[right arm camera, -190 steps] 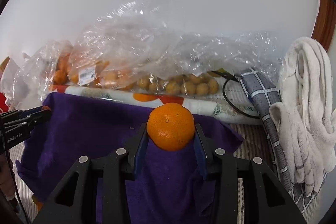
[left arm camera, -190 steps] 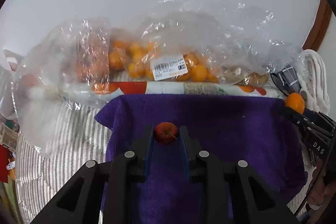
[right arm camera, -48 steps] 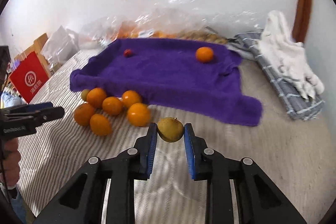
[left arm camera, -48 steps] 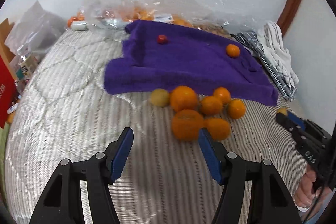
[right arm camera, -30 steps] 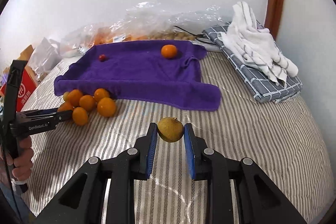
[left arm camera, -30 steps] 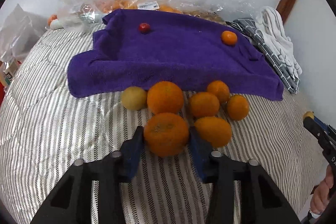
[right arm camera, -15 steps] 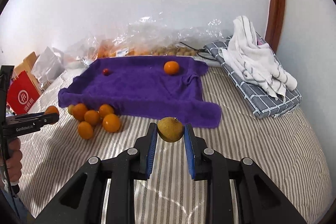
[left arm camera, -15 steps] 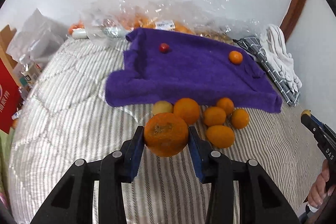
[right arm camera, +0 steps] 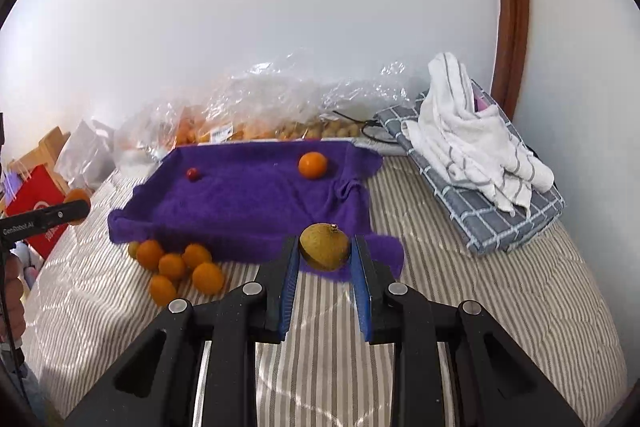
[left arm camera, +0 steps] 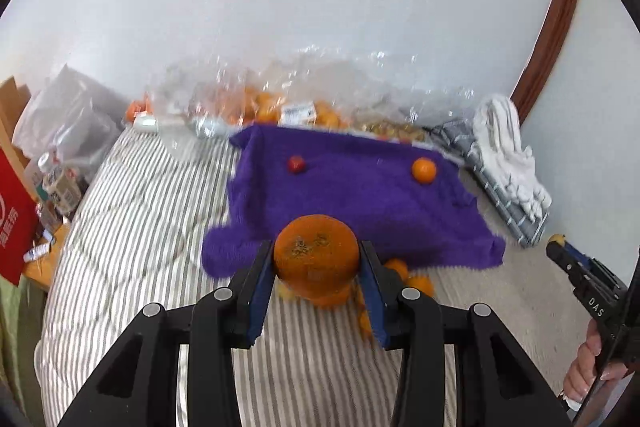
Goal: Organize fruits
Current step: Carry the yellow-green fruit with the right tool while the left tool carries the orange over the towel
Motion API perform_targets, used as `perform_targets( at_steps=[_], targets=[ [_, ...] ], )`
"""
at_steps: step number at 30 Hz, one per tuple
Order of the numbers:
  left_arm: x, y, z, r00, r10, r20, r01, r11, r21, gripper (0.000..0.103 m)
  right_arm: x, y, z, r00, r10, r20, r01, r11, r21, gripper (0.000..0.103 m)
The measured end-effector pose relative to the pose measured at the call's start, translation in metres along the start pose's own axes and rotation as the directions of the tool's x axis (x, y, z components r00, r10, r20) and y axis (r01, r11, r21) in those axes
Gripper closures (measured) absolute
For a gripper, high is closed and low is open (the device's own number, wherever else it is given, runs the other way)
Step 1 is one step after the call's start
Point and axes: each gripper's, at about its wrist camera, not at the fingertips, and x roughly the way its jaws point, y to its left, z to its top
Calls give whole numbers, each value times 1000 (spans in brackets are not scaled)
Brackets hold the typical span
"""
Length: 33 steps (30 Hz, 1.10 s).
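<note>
My left gripper (left arm camera: pixel 317 269) pinches a big orange (left arm camera: pixel 316 255) with a scuffed, speckled skin; my right gripper (right arm camera: pixel 325 263) pinches a smaller yellow-green fruit (right arm camera: pixel 325 246). Both are held above the striped bed (right arm camera: pixel 480 291). The purple towel (right arm camera: pixel 248 199) lies straight ahead, mid-frame, with a small orange (right arm camera: pixel 313 165) and a red fruit (right arm camera: pixel 193 174) already on it. Loose oranges (right arm camera: pixel 176 267) sit lower left, just off its near edge.
</note>
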Motion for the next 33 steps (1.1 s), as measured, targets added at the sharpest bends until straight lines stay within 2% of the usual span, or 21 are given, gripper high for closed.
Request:
perform_targets(
  at_steps=[7, 17, 23, 33],
  targets=[
    [10, -3, 37, 998, -6, 68, 7, 1000, -24, 64, 19, 10, 46, 1000, 7, 26, -7, 1000, -10, 77],
    [59, -1, 67, 996, 48, 80, -47, 999, -23, 64, 74, 16, 95, 998, 28, 53, -28, 1000, -4, 77],
    [97, 11, 69, 997, 52, 57, -49, 997, -60, 64, 111, 7, 101, 1000, 21, 23, -21, 1000, -7, 77],
    [151, 25, 47, 996, 67, -51, -71, 994, -78, 64, 169, -6, 73, 995, 39, -88, -38, 999, 13, 77]
  ],
)
